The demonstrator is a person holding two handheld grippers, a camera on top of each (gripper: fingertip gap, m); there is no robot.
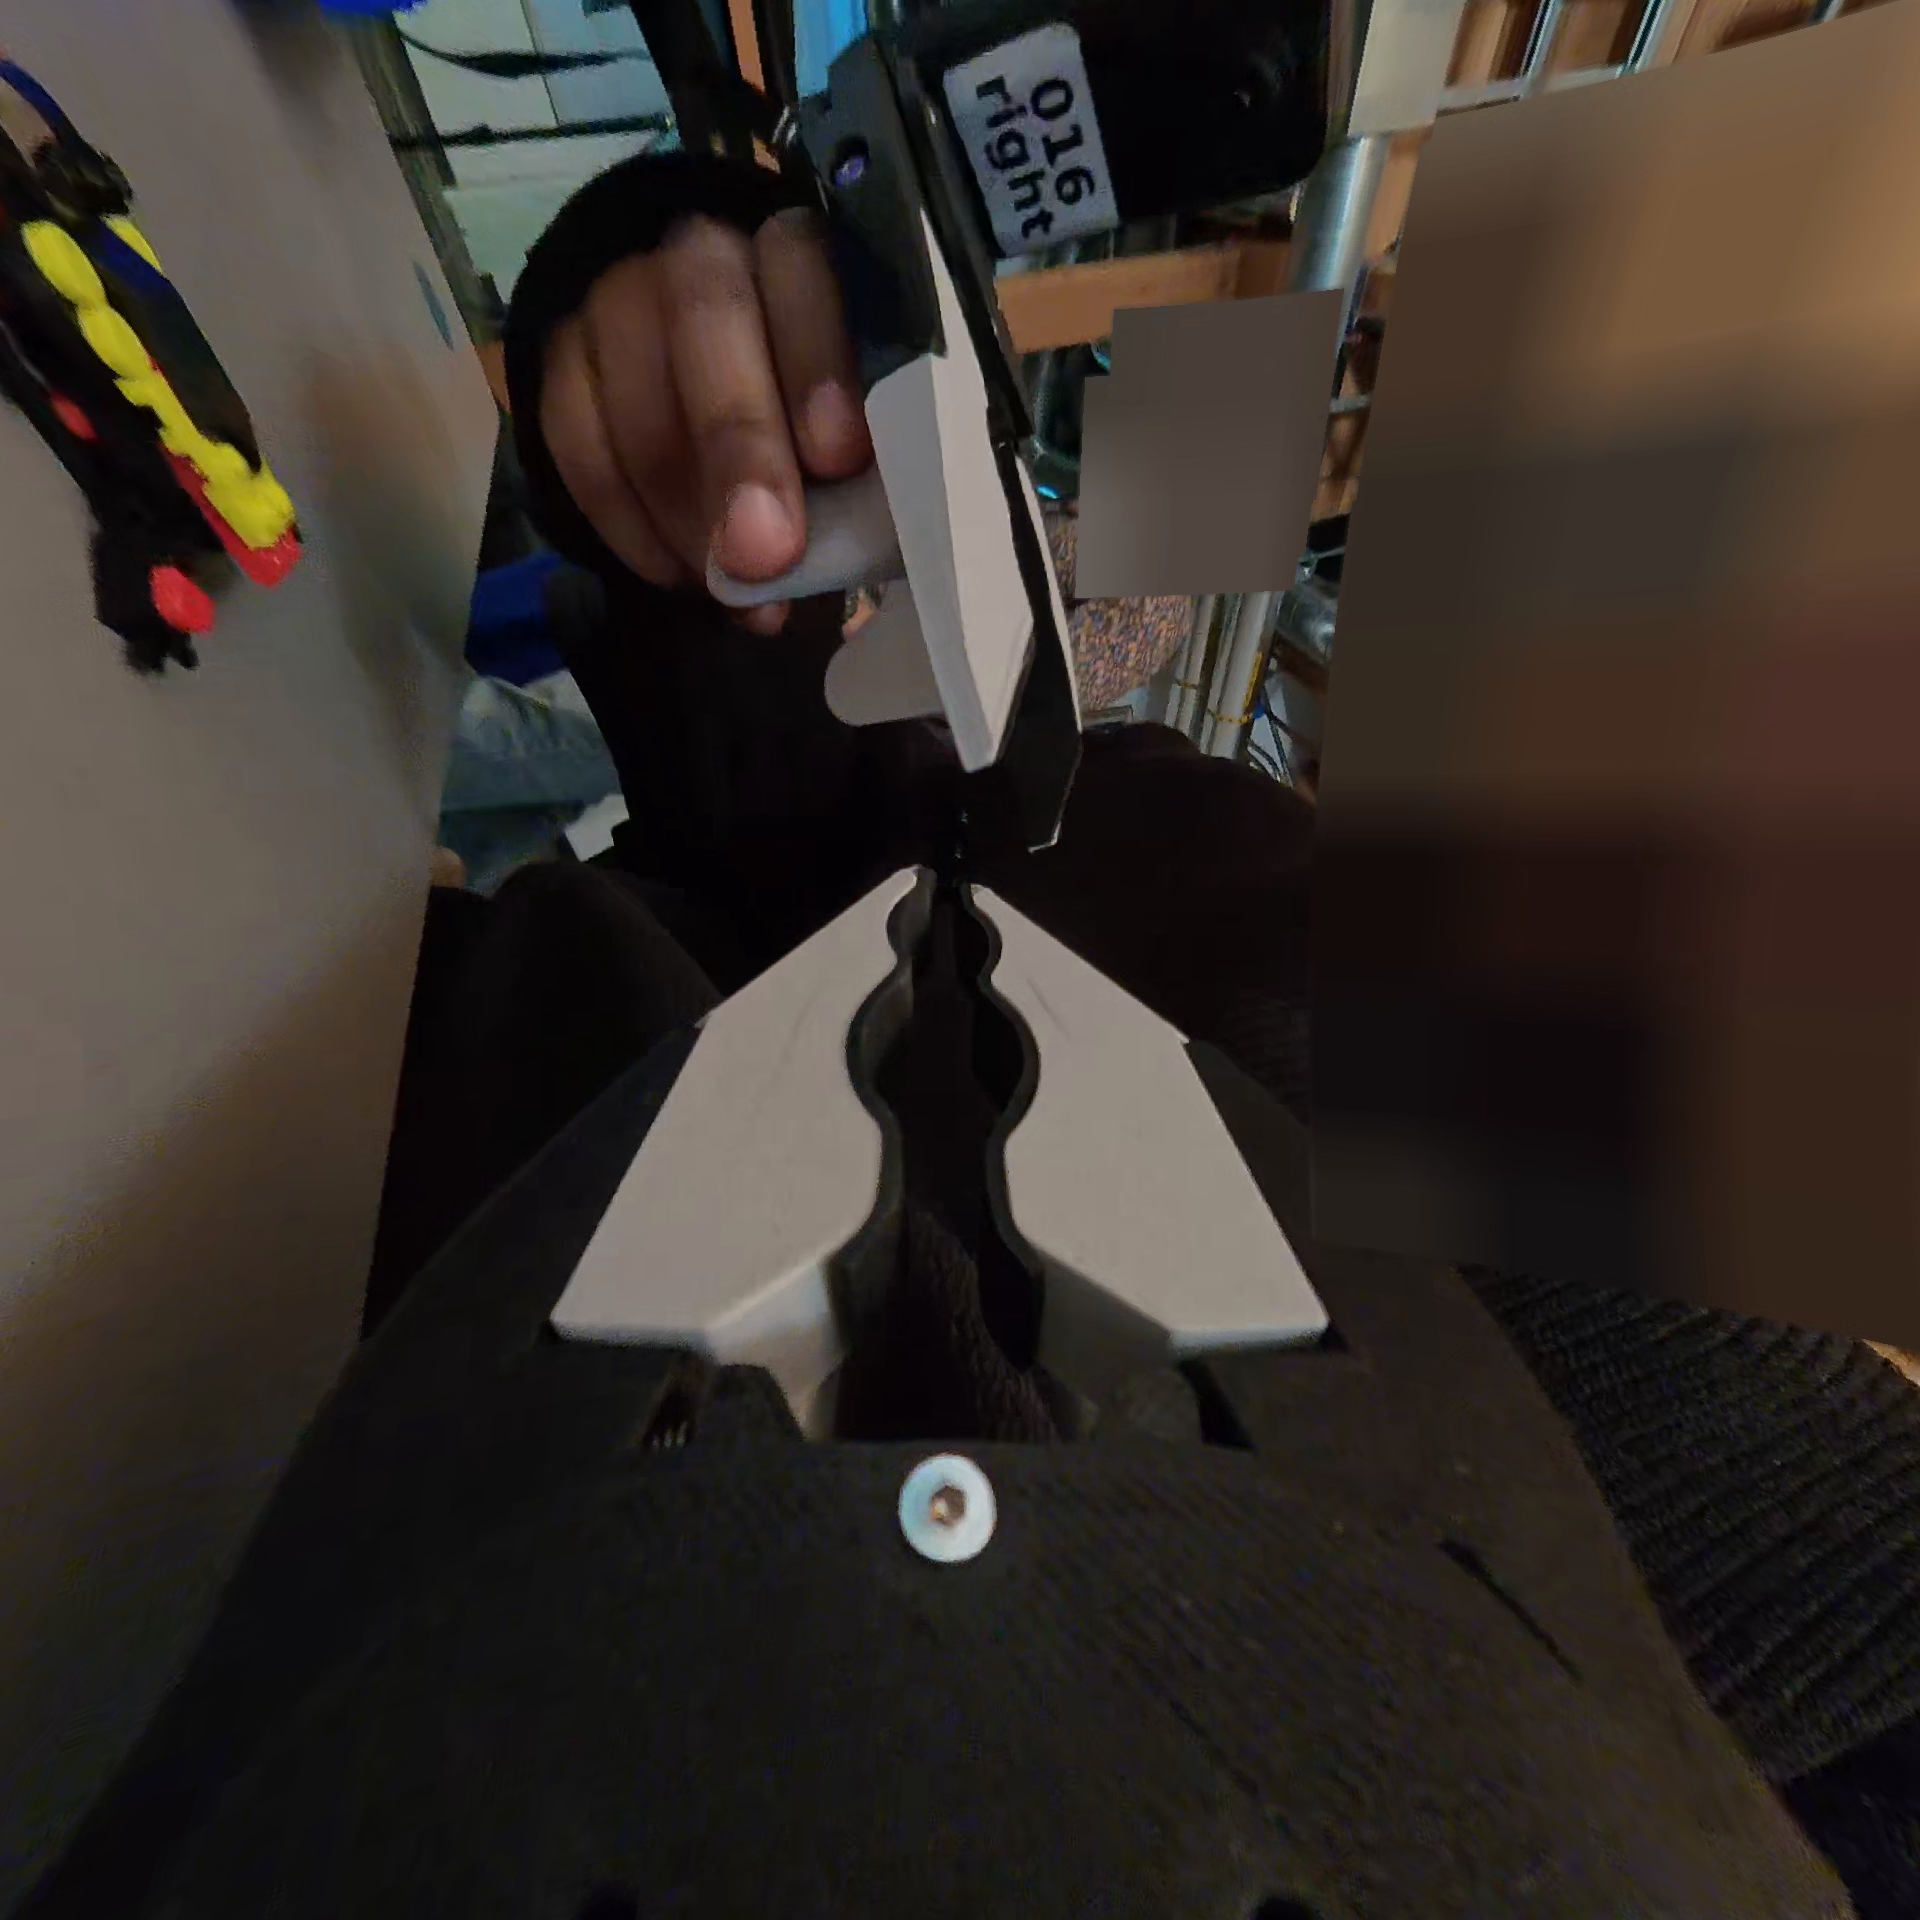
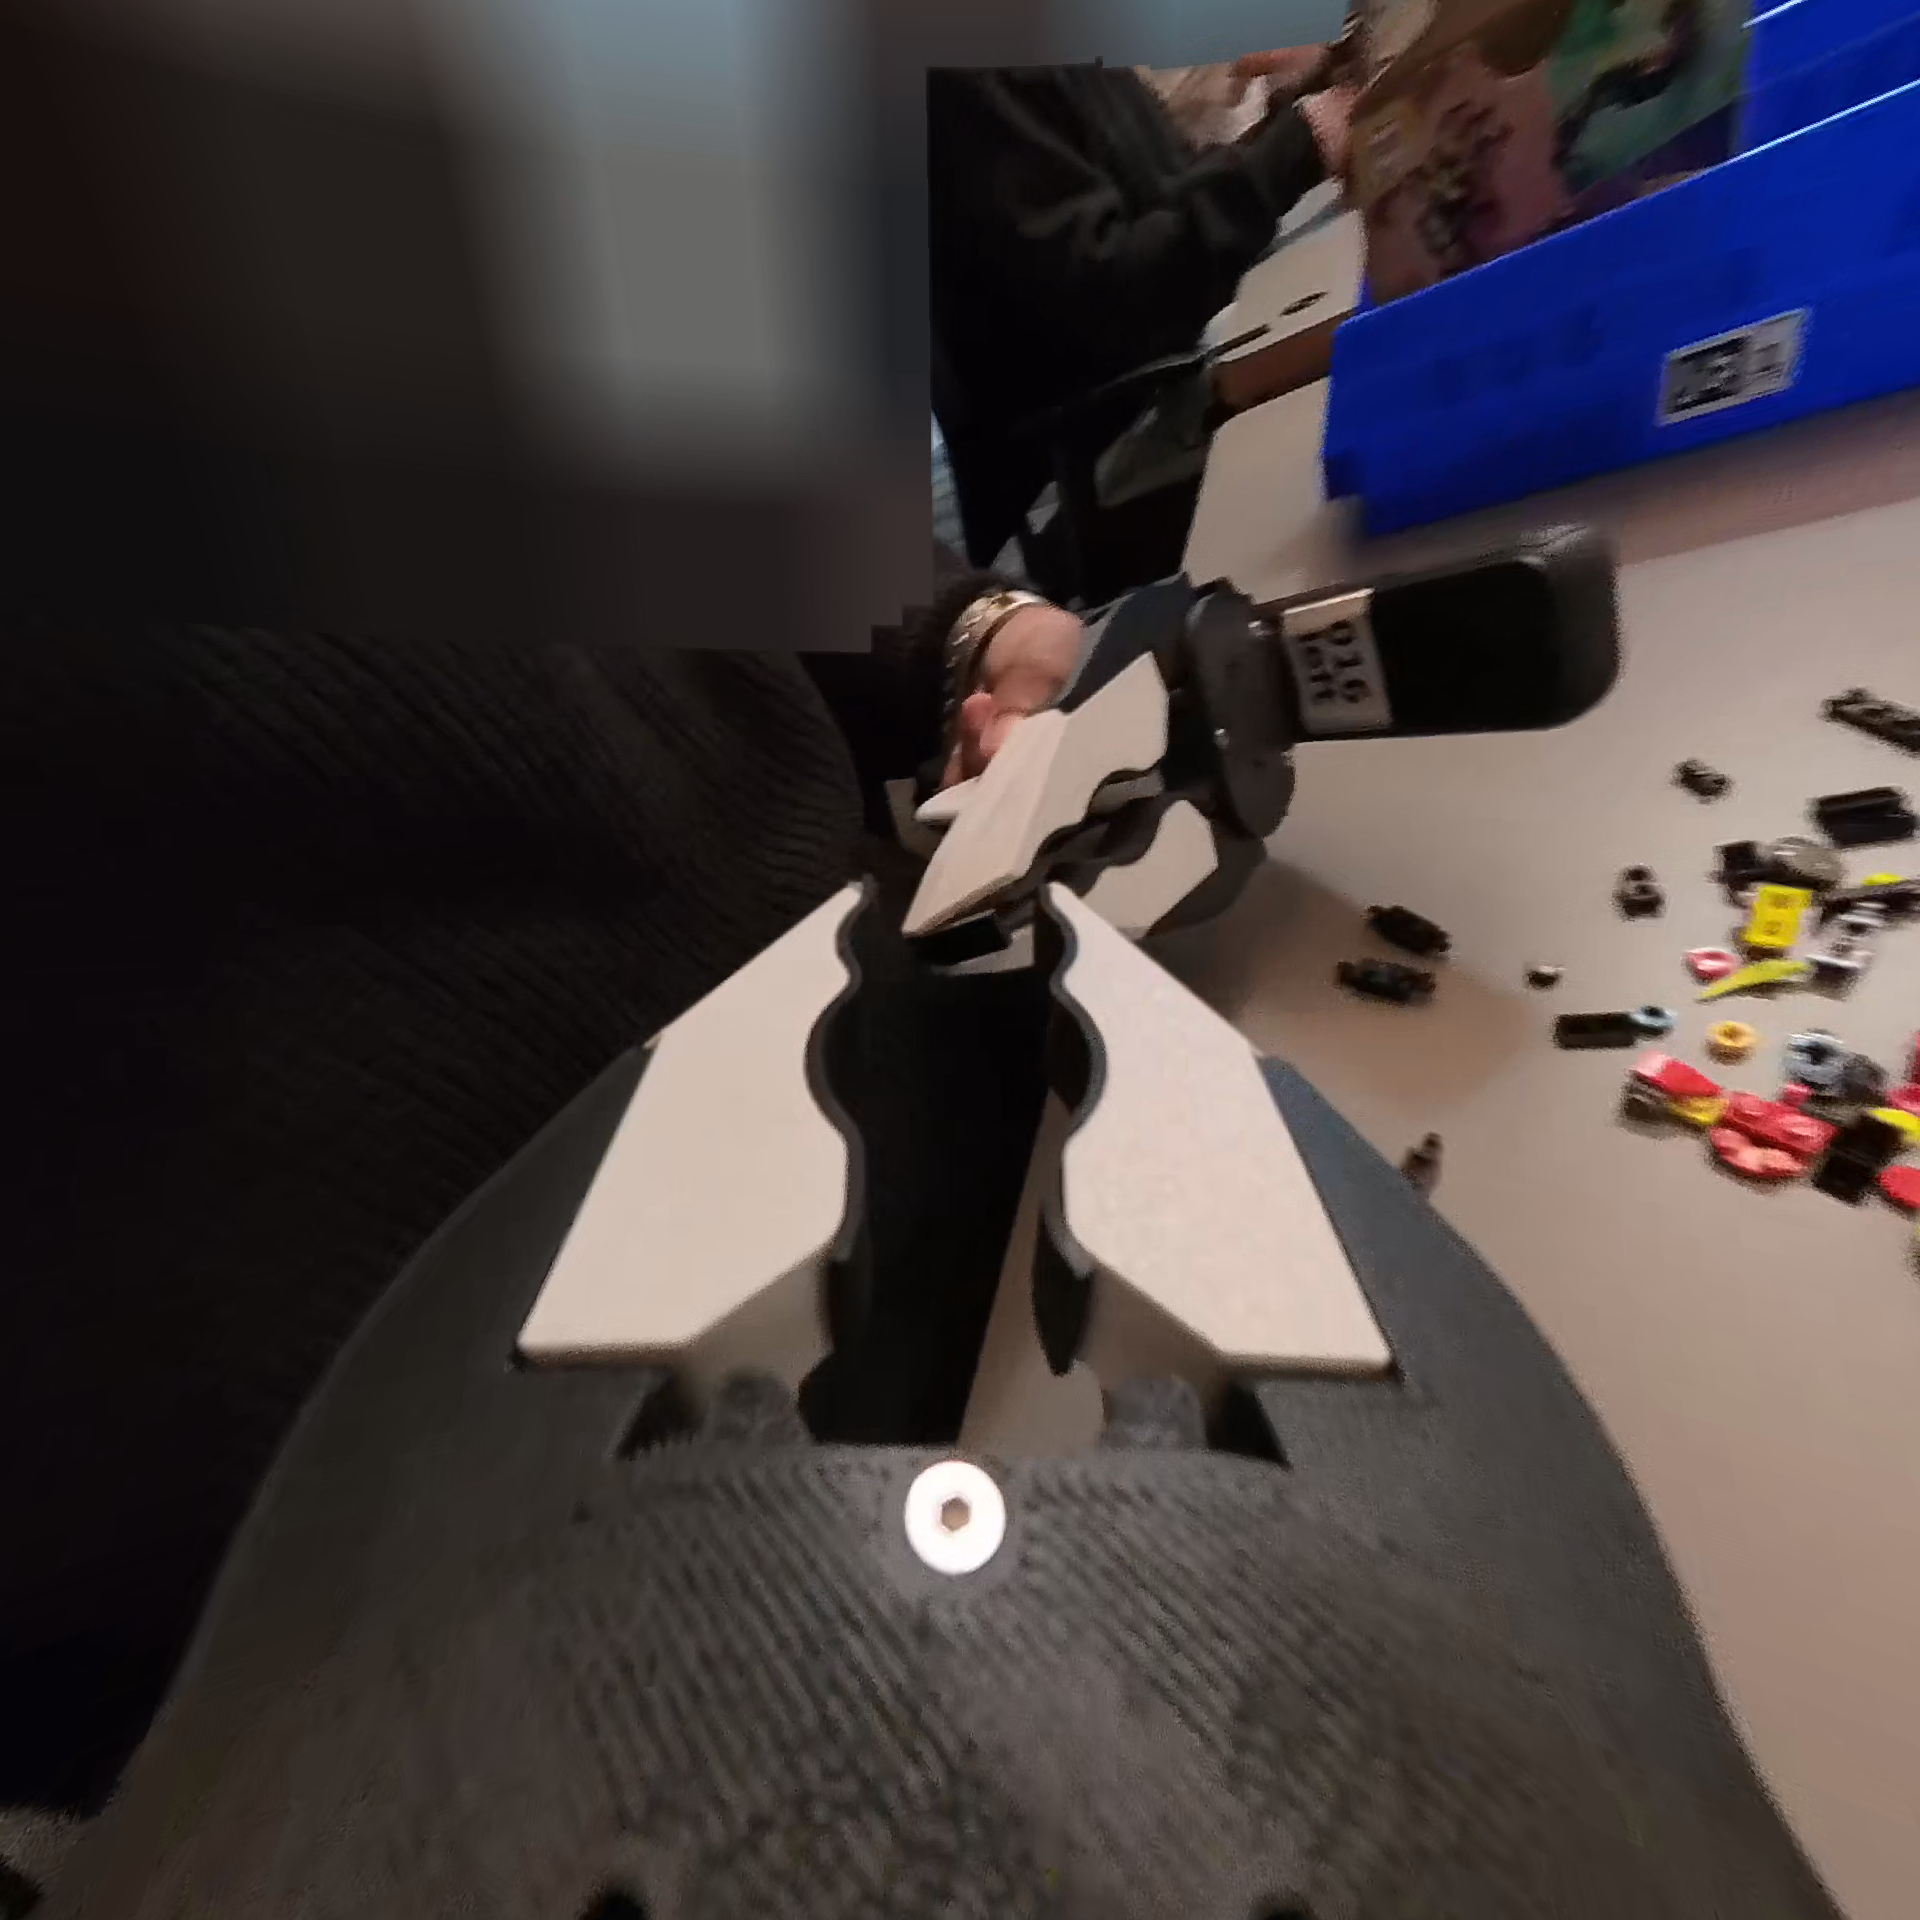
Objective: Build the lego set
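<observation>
My left gripper [image 1: 940, 878] is shut on a small black piece [image 1: 956, 836] that pokes out just past its tips. The right wrist view shows the same piece [image 2: 961, 943] pinched between the left gripper's [image 2: 966, 930] white fingers. My right gripper [image 2: 958, 888] is open, with its two fingertips standing on either side of the left gripper's tip and the black piece, not pressing on it. In the left wrist view the right gripper [image 1: 1013, 790] comes down from above, held by a hand [image 1: 707, 416], its tips right by the piece.
A beige table [image 2: 1455, 727] carries many scattered small black, red and yellow pieces [image 2: 1766, 1039] at the right. A blue bin [image 2: 1662, 343] stands at the back right. A black, yellow and red built model [image 1: 156, 395] shows at the left. A person in dark clothing is close behind. My left and right fingertips are right by each other.
</observation>
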